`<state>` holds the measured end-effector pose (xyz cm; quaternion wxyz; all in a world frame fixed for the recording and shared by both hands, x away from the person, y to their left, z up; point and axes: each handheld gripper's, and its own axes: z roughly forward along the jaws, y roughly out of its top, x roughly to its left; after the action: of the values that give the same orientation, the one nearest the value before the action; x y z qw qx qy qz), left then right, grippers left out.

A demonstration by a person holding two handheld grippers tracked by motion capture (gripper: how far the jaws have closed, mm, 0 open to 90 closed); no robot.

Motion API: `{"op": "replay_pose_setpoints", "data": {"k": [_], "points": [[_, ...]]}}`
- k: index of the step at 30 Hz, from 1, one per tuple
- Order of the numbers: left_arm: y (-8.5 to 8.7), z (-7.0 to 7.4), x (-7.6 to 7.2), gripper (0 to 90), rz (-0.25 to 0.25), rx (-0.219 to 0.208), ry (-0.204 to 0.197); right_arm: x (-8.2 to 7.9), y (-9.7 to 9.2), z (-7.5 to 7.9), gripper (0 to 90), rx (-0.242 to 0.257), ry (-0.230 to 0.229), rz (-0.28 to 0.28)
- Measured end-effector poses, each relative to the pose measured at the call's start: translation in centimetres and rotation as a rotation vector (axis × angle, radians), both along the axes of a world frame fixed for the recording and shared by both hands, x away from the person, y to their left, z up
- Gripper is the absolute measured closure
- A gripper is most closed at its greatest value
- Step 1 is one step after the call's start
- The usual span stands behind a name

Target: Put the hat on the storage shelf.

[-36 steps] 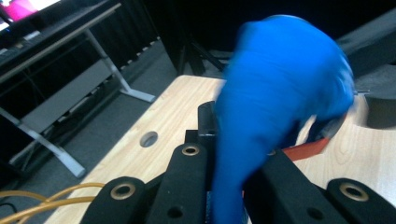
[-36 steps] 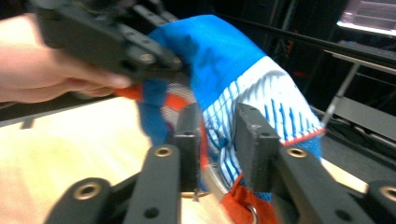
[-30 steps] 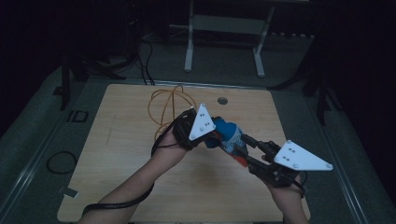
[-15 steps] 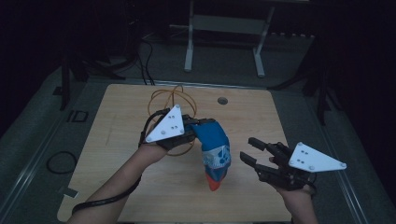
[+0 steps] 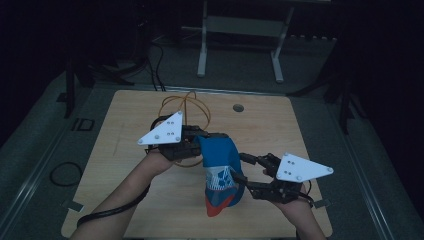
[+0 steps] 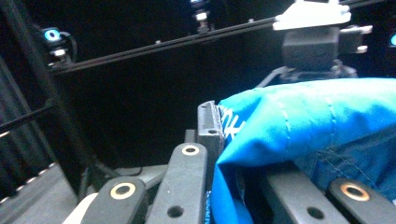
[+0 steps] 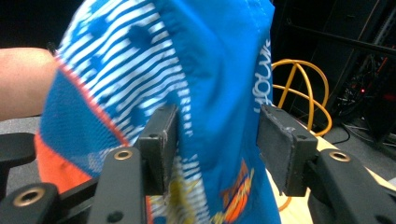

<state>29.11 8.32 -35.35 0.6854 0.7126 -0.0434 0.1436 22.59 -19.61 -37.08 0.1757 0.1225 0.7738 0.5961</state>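
Blue garment hanging above the desk, clamped at its top edge in the closed left gripper. Right gripper fingers parted, just been opening, cloth between them unpinched. Orange cable coiled behind.

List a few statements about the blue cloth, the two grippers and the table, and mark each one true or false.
1. The left gripper is shut on the blue cloth. True.
2. The cloth lies flat on the table. False: it hangs from the left gripper, above the wood.
3. The right gripper has its pads pressed tight on the cloth. False: the cloth hangs between its jaws, which have just been opening, and a gap shows at one pad.
4. A coil of orange cable lies on the table behind the left gripper. True.
5. The cloth is plain blue all over. False: it has white stripes and an orange edge.
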Motion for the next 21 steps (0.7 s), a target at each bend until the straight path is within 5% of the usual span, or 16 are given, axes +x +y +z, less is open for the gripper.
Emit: {"op": "replay_pose_setpoints", "data": {"k": [3,8,14,21], "points": [[-0.2,0.0,-0.2,88.5,-0.020,0.010,-0.012,0.1,0.2,0.1,54.3,-0.002,-0.005,0.002],[-0.2,0.1,0.0,88.4,-0.018,0.041,-0.005,0.0,0.0,0.2,87.7,-0.001,-0.014,-0.023],[0.3,-0.1,0.0,88.1,-0.011,0.064,0.011,0.0,-0.5,0.5,89.8,0.011,-0.017,-0.079],[0.8,0.1,-0.7,82.7,0.019,0.124,-0.030,0.1,-0.6,1.0,89.8,0.009,-0.022,-0.087]]}}
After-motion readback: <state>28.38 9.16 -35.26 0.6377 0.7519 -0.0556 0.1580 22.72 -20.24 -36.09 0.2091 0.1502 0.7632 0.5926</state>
